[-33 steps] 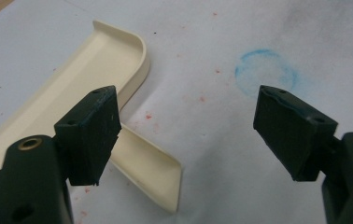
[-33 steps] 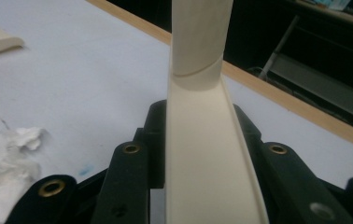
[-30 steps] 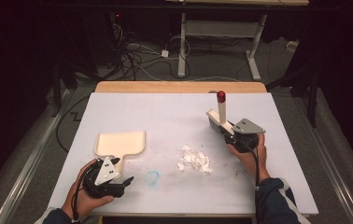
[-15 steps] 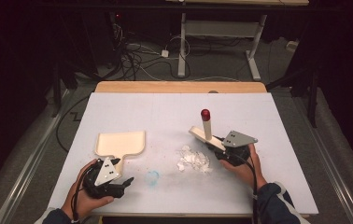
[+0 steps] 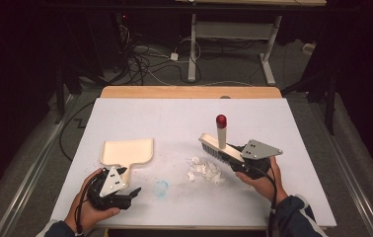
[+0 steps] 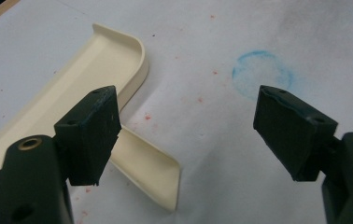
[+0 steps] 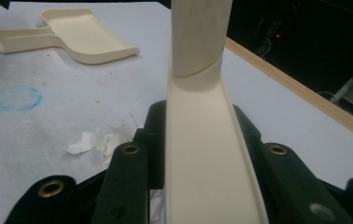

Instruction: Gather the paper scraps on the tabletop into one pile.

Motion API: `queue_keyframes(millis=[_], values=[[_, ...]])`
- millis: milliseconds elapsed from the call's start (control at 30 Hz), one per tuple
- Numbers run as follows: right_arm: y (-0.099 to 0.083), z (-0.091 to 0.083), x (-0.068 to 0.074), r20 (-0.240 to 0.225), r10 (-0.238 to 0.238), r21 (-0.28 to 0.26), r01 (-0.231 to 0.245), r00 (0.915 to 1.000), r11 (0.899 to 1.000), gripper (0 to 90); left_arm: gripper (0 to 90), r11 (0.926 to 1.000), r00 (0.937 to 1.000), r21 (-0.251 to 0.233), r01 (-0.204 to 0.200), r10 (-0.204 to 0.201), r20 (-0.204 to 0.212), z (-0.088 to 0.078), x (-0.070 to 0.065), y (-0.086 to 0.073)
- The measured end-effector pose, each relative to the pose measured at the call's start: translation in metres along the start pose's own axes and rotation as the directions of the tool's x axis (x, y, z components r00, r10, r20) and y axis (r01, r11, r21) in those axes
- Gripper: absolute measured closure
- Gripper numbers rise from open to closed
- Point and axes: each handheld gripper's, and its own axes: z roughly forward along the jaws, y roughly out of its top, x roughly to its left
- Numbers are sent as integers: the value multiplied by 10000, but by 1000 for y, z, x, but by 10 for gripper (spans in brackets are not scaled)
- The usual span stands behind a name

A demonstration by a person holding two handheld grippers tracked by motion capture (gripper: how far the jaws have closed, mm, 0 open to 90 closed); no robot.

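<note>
Brush (image 5: pixel 219 146) pinched in right tongs (image 5: pixel 239 160) sits beside paper scraps (image 5: pixel 204 170), unswept; dustpan (image 5: pixel 126 151) waits at nine o'clock, left tongs (image 5: pixel 131 193) spread, empty.

left gripper (image 5: pixel 134 191) fingers apart, right gripper (image 5: pixel 238 165) clamped

On the table (image 5: pixel 293 128), the dustpan (image 5: pixel 127 151) lies left of the paper scraps (image 5: pixel 204 171), my brush (image 5: pixel 218 148) right beside them.
</note>
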Motion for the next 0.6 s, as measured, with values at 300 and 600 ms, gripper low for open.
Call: queue_keyframes(millis=[300,600], values=[[3,-10,0,292,522,-30,-521,9982,9986,667,224,10000,10000,-36,21,-21,-88,-2,0,0],[4,-26,6,376,653,-143,-648,9972,9978,667,224,9999,9998,-51,138,-139,-122,-4,0,-1]])
